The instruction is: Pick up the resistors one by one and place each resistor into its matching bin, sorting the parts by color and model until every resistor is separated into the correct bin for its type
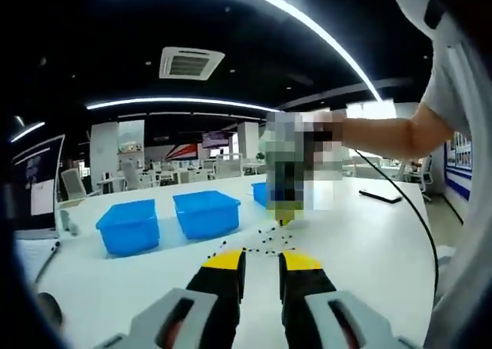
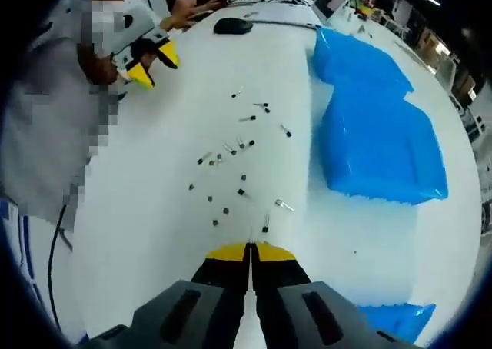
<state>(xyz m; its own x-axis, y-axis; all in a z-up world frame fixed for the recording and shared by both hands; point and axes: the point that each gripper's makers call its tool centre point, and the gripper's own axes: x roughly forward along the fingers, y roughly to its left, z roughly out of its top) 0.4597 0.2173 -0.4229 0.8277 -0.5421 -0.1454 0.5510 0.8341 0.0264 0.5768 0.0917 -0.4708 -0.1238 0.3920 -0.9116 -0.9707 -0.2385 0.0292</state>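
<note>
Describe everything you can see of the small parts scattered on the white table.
The small parts are tiny dark pieces with thin wire legs, loosely scattered and lying flat on the white table, mostly apart from one another. They sit beside the blue bins, not in them. The right tool is just short of the nearest ones. Colour markings are too small to tell.

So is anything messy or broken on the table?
Nothing looks broken. The resistors lie scattered loose on the white table beside the blue bins, not yet sorted. The right gripper hovers shut just short of them.
</note>
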